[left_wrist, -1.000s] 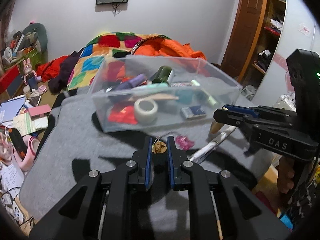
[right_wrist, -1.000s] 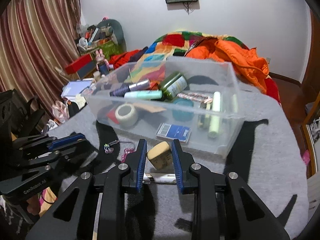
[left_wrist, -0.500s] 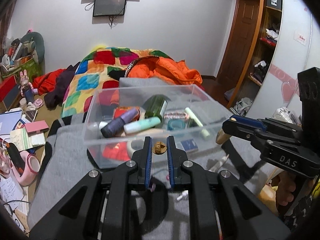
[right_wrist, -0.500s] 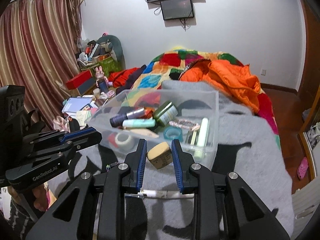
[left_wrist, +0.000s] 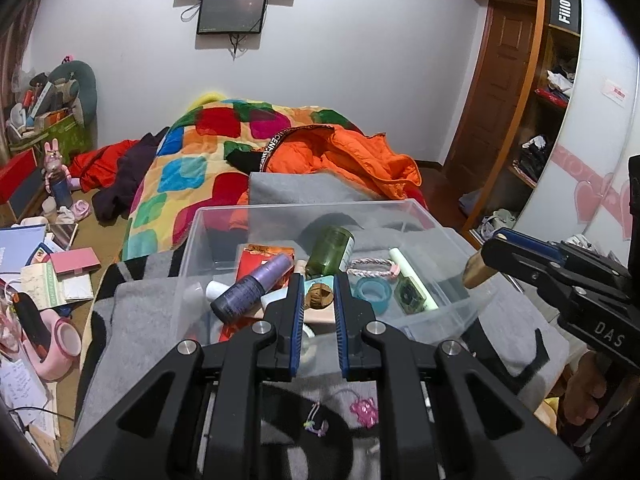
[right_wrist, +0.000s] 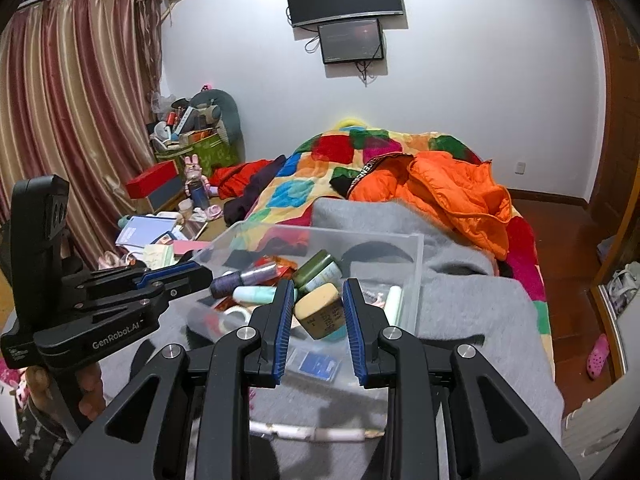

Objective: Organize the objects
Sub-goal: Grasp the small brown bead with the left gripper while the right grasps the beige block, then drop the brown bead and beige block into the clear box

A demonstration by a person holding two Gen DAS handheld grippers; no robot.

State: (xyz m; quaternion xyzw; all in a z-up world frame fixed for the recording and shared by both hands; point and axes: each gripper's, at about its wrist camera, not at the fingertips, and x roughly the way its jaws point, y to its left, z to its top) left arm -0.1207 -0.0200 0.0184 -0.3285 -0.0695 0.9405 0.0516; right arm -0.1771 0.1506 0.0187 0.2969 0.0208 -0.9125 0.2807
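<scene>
My left gripper [left_wrist: 317, 294] is shut on a small brown knot ball [left_wrist: 319, 296] and holds it above the clear plastic bin [left_wrist: 404, 210]. My right gripper [right_wrist: 316, 305] is shut on a tan block with red writing [right_wrist: 322, 314], also raised over the bin [right_wrist: 418, 264]. The right gripper shows in the left wrist view [left_wrist: 486, 258] at the bin's right side. The left gripper shows in the right wrist view [right_wrist: 200, 274] at the bin's left. The bin holds a purple bottle [left_wrist: 252, 288], a green jar [left_wrist: 330, 250], a teal tape ring [left_wrist: 374, 293] and several other items.
The bin sits on a grey blanket [right_wrist: 472, 308]. A pink charm [left_wrist: 364, 408] and a small hair tie [left_wrist: 316, 426] lie on the blanket near me. A white pen [right_wrist: 312, 432] lies below the right gripper. An orange jacket [left_wrist: 344, 156] and patchwork quilt [left_wrist: 192, 168] lie behind.
Both grippers have risen and moved forward with their objects, from the blanket in front of the bin to above the bin.
</scene>
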